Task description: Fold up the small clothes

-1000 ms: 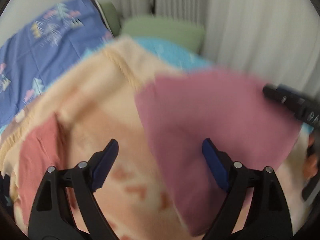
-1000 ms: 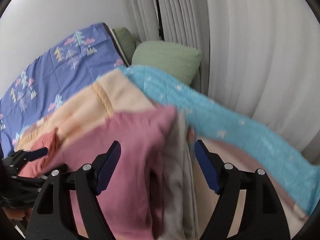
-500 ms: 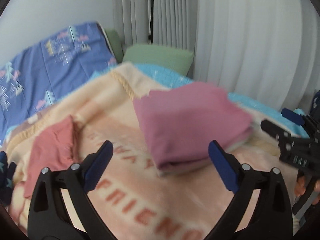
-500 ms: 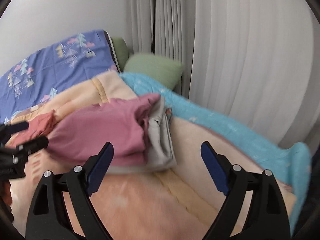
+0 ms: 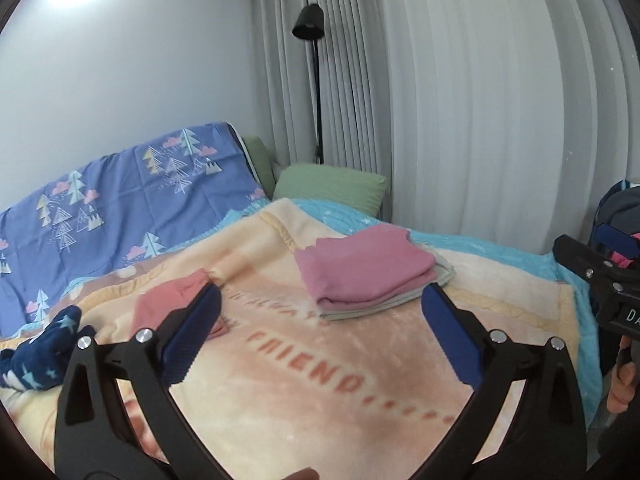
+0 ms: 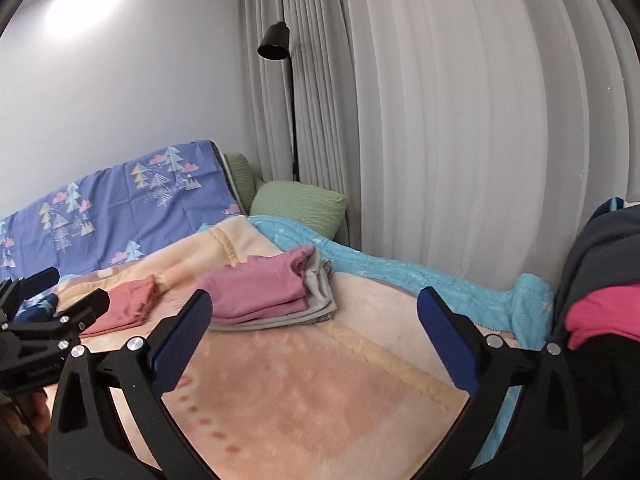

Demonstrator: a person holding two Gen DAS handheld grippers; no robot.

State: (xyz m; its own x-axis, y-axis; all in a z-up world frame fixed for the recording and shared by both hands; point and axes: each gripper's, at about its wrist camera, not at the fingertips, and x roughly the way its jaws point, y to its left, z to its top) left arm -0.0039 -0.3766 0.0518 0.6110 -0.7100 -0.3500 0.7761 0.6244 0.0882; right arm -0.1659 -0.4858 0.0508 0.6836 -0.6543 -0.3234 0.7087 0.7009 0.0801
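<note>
Left claw (image 5: 320, 336) empty, right claw (image 6: 316, 336) empty

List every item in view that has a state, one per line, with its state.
Left gripper: open, empty.
Right gripper: open, empty.
Pink garment: folded, stacked on the grey garment.
Grey garment: folded, bottom of the stack.
Coral garment: folded, lying apart from the stack.
Navy star garment: crumpled, unfolded.
Floor lamp: off.
Curtains: drawn shut.

Left tool (image 5: 318, 334) and right tool (image 6: 314, 334) both gape wide, empty
</note>
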